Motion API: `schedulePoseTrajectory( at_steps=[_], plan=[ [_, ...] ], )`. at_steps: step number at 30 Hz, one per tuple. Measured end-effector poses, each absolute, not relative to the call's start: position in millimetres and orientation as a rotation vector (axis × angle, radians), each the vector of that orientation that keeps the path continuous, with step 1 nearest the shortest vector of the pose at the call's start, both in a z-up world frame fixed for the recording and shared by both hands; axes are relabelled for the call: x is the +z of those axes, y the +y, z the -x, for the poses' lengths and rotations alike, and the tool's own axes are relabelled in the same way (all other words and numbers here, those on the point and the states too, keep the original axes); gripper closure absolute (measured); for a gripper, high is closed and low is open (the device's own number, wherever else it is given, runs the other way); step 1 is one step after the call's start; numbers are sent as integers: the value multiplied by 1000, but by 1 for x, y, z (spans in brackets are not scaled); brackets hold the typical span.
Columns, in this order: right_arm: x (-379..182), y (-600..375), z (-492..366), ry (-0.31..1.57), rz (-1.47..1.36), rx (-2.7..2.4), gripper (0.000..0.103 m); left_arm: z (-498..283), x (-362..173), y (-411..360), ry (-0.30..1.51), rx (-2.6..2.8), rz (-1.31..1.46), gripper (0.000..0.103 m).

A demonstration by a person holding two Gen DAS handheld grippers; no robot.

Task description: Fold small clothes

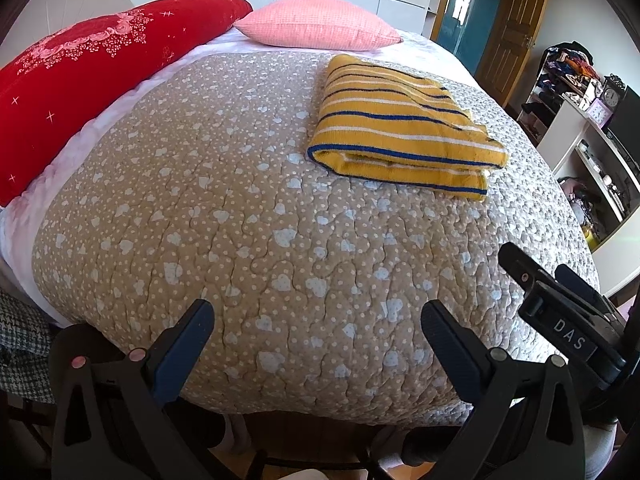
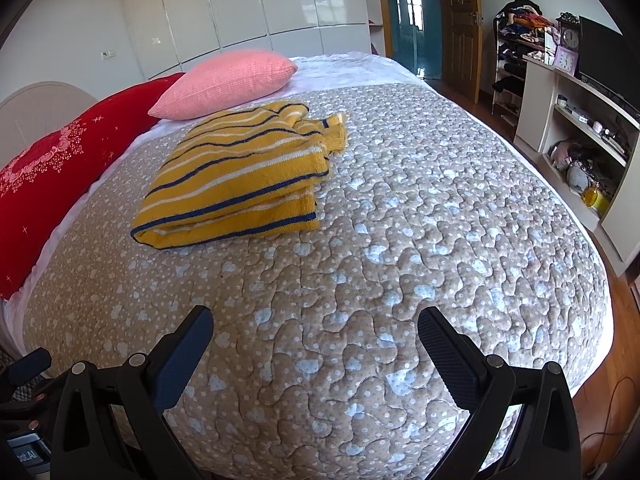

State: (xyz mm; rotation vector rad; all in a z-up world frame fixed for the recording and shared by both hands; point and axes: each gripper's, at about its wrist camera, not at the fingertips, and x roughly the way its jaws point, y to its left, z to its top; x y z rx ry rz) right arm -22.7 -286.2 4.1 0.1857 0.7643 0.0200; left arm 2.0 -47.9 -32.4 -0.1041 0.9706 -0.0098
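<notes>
A yellow knit sweater [image 1: 400,124] with blue and white stripes lies folded in a thick rectangle on the beige quilt [image 1: 240,220]. It also shows in the right wrist view [image 2: 236,180], with a rumpled part at its far end. My left gripper [image 1: 318,316] is open and empty, held back at the near edge of the bed, well short of the sweater. My right gripper [image 2: 316,322] is open and empty too, also at the near edge. The right gripper's body shows at the right of the left wrist view [image 1: 560,304].
A red embroidered pillow [image 1: 88,80] and a pink pillow [image 1: 320,24] lie at the head of the bed. White shelves with clutter [image 2: 580,140] stand to the right of the bed. Wardrobe doors [image 2: 248,4] line the back wall.
</notes>
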Motion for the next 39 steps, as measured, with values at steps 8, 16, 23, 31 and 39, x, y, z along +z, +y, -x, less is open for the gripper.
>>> schedulePoseTrajectory(
  at_steps=[8, 16, 23, 31, 39],
  plan=[
    [4, -287, 23, 766, -180, 10, 0, -2, -36, -48, 980, -9, 99, 0],
    [30, -296, -7, 704, -197, 72, 0, -7, -44, -40, 996, 14, 110, 0],
    [52, -288, -96, 717, -253, 249, 41, -9, -45, -38, 999, 14, 113, 0],
    [-1, -324, -131, 895, -369, 118, 39, -11, -40, -21, 973, 34, 140, 0],
    [64, -302, -171, 734, -385, 282, 39, -20, -46, -21, 982, 19, 143, 0]
  ],
)
